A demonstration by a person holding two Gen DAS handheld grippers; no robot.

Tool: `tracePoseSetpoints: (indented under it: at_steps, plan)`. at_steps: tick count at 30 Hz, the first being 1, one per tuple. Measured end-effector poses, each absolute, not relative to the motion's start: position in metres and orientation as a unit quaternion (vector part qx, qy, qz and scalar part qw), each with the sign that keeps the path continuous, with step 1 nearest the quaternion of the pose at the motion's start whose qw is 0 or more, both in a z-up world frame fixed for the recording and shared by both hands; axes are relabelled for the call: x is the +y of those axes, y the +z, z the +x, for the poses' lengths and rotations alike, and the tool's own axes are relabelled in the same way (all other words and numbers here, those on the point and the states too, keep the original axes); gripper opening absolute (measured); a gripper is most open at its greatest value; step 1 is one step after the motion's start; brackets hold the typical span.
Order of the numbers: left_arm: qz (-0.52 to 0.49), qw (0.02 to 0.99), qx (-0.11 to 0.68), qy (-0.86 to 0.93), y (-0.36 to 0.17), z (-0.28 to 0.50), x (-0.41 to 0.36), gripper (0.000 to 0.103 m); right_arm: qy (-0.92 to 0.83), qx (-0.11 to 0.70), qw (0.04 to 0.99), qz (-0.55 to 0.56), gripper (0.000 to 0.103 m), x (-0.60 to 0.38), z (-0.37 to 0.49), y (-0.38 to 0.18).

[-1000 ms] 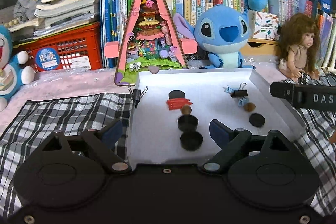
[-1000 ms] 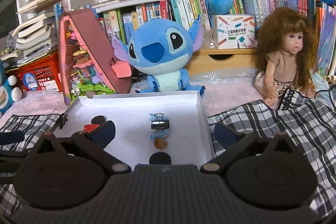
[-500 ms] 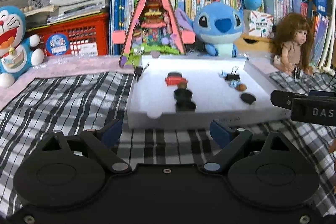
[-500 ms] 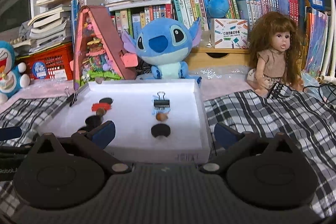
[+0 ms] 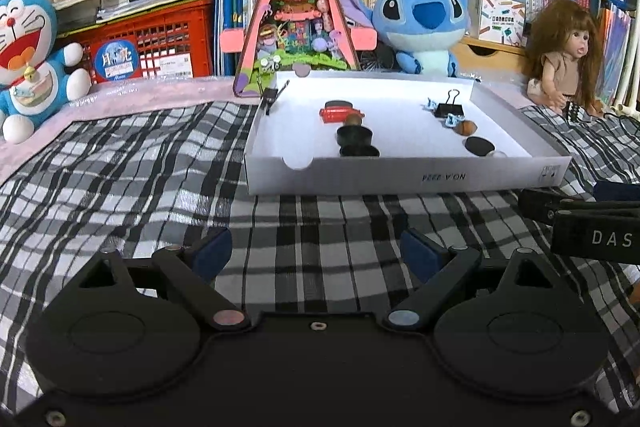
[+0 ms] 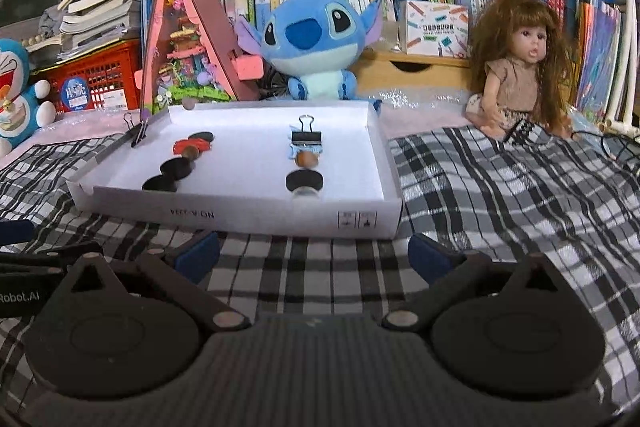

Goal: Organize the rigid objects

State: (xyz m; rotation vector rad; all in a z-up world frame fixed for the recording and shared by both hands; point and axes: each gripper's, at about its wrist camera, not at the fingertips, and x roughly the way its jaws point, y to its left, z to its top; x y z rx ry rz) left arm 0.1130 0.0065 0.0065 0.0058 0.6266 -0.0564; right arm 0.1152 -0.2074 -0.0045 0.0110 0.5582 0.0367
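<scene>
A shallow white box tray (image 5: pixel 404 177) (image 6: pixel 248 215) sits on the checked cloth. Inside it, one row holds a black disc, a red piece (image 5: pixel 341 115) (image 6: pixel 191 145), a brown nut and two black caps (image 5: pixel 354 135) (image 6: pixel 176 169). A second row holds a black binder clip (image 5: pixel 449 109) (image 6: pixel 306 137), a brown nut (image 5: pixel 466 127) (image 6: pixel 306 159) and a black disc (image 5: pixel 479 146) (image 6: pixel 304 181). Another binder clip (image 5: pixel 271 95) (image 6: pixel 138 135) grips the tray's left wall. My left gripper (image 5: pixel 316 253) and right gripper (image 6: pixel 314 255) both stand open and empty over the cloth, short of the tray's near wall.
Behind the tray stand a pink triangular toy house (image 5: pixel 298 15), a blue plush (image 5: pixel 420 19) (image 6: pixel 316 43), a doll (image 6: pixel 524 63), a red crate (image 5: pixel 148 43) and shelves of books. A blue-and-white plush (image 5: pixel 26 55) sits far left. The right gripper's body (image 5: pixel 592 227) shows at the left view's right edge.
Both grippers have drawn back from over the tray and sunk toward the cloth; the tray now lies farther ahead. Both stay open and empty; the tray's contents have not moved.
</scene>
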Motion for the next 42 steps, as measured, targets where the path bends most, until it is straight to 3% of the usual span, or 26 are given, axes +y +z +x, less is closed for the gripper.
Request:
tracePoseSetpoints:
  at_steps: [42]
  plan:
    - [0.002,0.941,0.338,0.005,-0.006,0.121,0.010,0.097,0.015,0.337,0.941,-0.006,0.103,-0.195,0.119,-0.025]
